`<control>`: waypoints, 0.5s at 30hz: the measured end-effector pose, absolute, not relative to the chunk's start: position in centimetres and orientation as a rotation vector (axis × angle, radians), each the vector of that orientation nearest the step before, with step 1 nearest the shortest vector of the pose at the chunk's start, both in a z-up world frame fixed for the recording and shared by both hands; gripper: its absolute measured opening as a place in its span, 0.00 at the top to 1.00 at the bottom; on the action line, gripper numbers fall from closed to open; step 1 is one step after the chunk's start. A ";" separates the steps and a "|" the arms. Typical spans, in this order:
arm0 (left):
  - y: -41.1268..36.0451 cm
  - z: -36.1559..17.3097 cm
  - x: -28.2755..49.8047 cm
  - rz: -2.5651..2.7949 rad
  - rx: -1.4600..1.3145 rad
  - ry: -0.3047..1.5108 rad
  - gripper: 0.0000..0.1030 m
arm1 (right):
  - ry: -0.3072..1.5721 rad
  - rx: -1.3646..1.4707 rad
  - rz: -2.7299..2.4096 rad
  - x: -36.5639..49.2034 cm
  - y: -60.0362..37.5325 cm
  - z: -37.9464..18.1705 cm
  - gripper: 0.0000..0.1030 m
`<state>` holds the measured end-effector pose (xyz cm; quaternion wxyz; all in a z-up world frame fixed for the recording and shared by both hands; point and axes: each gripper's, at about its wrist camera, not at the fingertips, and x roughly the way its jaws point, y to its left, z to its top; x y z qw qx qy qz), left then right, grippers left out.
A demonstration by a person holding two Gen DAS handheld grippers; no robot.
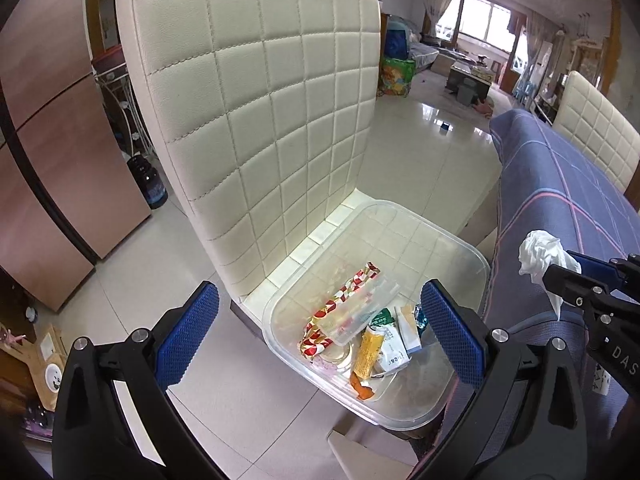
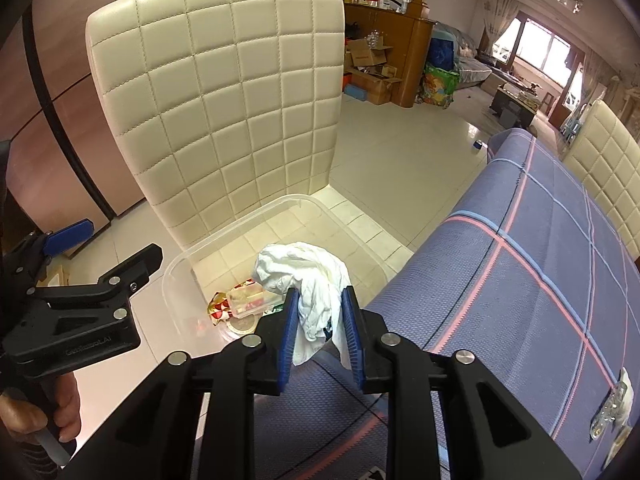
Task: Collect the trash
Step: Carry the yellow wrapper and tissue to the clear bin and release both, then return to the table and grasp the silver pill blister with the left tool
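A clear plastic bin (image 1: 472, 258) sits on the seat of a cream quilted chair (image 1: 256, 92) and holds several wrappers (image 1: 352, 308). My right gripper (image 2: 320, 312) is shut on a crumpled white tissue (image 2: 308, 276) and holds it at the table edge, just right of the bin (image 2: 176, 276). In the left wrist view the tissue (image 1: 540, 250) shows at the right, held by the right gripper (image 1: 560, 280). My left gripper (image 1: 320, 332) is open and empty, hovering over the near side of the bin; it also shows in the right wrist view (image 2: 104, 248).
A table with a blue plaid cloth (image 2: 540, 264) fills the right side, with a small piece of trash (image 2: 612, 408) near its right edge. A second cream chair (image 2: 608, 160) stands behind it. A brown cabinet (image 1: 48, 140) stands to the left on the tiled floor.
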<state>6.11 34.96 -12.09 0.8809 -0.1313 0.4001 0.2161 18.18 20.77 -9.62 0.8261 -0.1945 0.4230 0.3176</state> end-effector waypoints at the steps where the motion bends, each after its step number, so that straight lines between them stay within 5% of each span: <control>1: 35.0 -12.0 6.1 0.453 -0.280 0.834 0.03 | 0.899 -0.414 0.676 18.1 20.8 -9.6 0.59; 2: 35.3 -12.2 5.9 0.454 -0.290 0.832 0.03 | 0.889 -0.412 0.671 18.0 20.6 -9.4 0.39; 3: 35.3 -12.2 5.8 0.454 -0.295 0.830 0.03 | 0.870 -0.405 0.668 17.9 20.5 -9.3 0.31; 15: 33.3 -11.0 5.8 0.413 -0.268 0.822 0.03 | 0.855 -0.360 0.631 17.9 18.1 -8.2 0.30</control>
